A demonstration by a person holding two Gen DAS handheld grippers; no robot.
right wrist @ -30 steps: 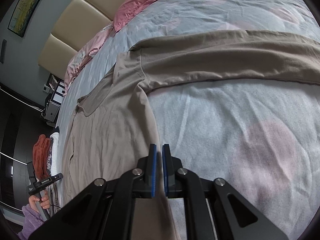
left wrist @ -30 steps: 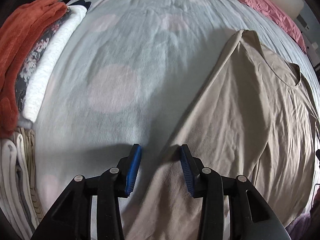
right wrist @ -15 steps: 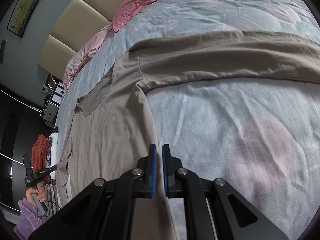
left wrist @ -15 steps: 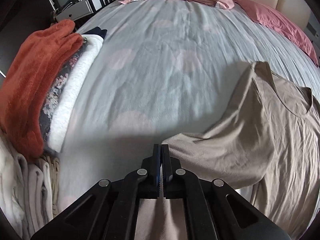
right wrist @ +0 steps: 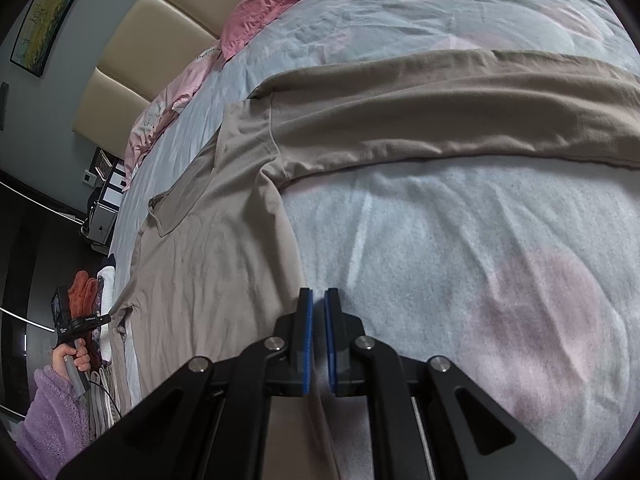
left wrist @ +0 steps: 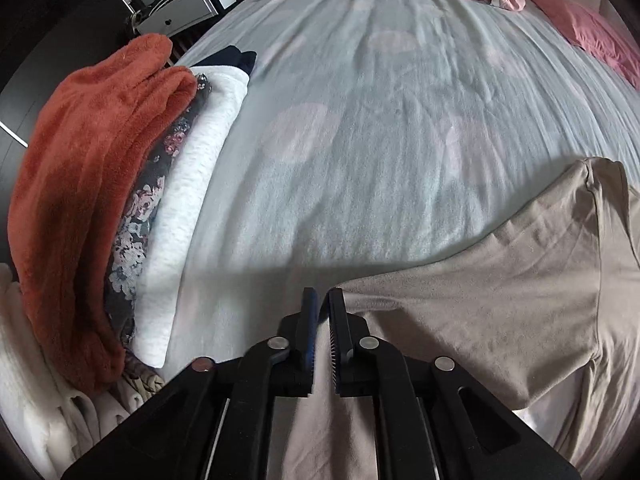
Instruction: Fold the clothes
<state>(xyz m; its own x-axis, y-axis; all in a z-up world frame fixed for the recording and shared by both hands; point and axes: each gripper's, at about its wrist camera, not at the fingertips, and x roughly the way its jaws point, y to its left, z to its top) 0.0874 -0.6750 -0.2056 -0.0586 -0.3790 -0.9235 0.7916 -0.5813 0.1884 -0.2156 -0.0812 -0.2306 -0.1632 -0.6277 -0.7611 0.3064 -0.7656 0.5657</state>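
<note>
Your left gripper [left wrist: 323, 300] points down at the bed, its jaws narrow and opening, with a fold of the beige shirt [left wrist: 500, 300] running up between them; the cloth lies in the gap and trails below toward you, but you cannot tell whether the pads press it. From that gap the shirt's sleeve spreads to the right across the pale bedspread [left wrist: 380, 140]. The stack of folded clothes [left wrist: 120, 208] sits well apart on the left.

Your right gripper [right wrist: 318, 300] has its jaws nearly closed, pinching the shirt's side edge, a thin strip of cloth passing between the blue pads [right wrist: 307, 340]. The shirt's body lies left of these jaws, its other sleeve stretched across the bed beyond them. Your left hand [right wrist: 74, 356] shows at the far edge.
</note>
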